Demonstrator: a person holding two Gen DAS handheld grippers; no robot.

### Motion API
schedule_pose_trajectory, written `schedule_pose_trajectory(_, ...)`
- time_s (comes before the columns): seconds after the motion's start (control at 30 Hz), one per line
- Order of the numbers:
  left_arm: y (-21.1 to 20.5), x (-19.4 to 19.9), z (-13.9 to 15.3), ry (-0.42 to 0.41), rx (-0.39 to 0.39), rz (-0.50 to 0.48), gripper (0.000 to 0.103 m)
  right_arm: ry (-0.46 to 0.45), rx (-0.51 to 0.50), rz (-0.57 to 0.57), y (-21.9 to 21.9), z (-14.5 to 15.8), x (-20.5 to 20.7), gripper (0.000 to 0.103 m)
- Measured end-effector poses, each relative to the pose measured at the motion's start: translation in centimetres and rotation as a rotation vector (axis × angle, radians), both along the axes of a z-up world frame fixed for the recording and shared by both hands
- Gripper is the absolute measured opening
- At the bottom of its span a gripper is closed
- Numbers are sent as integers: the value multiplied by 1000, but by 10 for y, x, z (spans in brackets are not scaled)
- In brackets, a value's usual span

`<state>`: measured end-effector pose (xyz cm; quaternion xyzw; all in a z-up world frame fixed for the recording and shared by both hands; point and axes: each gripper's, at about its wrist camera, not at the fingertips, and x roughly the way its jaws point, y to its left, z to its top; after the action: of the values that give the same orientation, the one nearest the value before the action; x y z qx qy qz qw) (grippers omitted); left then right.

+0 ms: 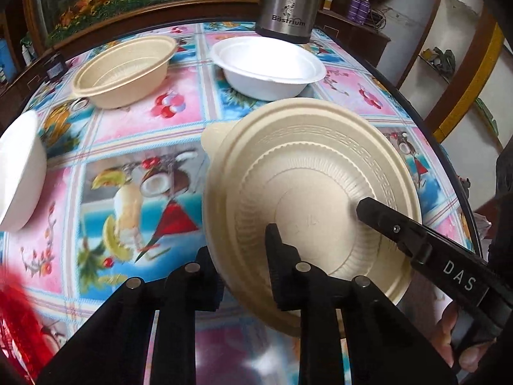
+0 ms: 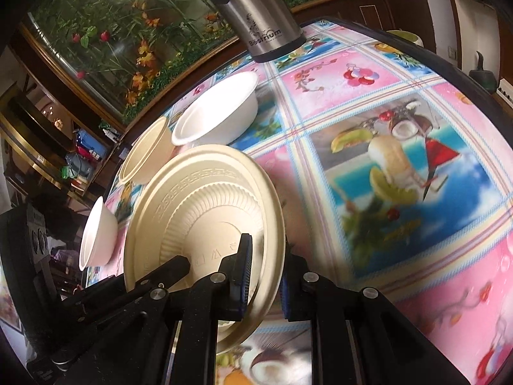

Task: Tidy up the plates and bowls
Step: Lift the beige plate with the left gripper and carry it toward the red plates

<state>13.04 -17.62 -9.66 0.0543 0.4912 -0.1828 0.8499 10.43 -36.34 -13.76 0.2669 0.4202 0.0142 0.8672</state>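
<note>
At the lower right of the left wrist view, a tan plate (image 1: 307,199) is held tilted off the bench (image 1: 179,128), its ribbed underside toward the camera. The left tool (image 1: 240,263) is clamped on the plate's near rim, one finger behind the rim and the other across the ribbed face. The right tool (image 1: 372,211) reaches in from the right edge of that frame, its tip on the plate's flat centre. In the right wrist view the right tool (image 2: 266,276) is likewise clamped on the plate (image 2: 205,211), low in the frame, with the rim passing between its pads, so both tools grip the same plate at once. A tan bowl (image 1: 125,70) sits in the upper left of the left view, a white bowl (image 1: 269,67) in the upper middle in front of a steel flask (image 1: 285,3), and another white bowl (image 1: 19,173) at the left edge. The step in hand looks like a handover of the plate from one tool to the other, or a two-handed carry; which of these, the pictures do not settle. Next, one tool would need to let go while the other keeps its clamp firm, since the thin plate hangs by its rim and could swing or slip. The plate then needs a clear spot on the bench, apart from the bowls, and the bowls could nest by colour.
</note>
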Motion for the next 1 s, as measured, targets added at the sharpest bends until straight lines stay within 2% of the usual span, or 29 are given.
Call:
schedule_pose_trajectory(0.53,62,-44,11,-8,23,73,20,8,4,68,59,3,-34,15)
schedule_pose_trajectory(0.87,94,-74,38,-71,-6,97,20,-34,-44,118,93,34,-61,15)
schedule_pose_trajectory(1.0,110,-88,56,-126,-17,114,20,-65,-57,143,109,51,-71,15)
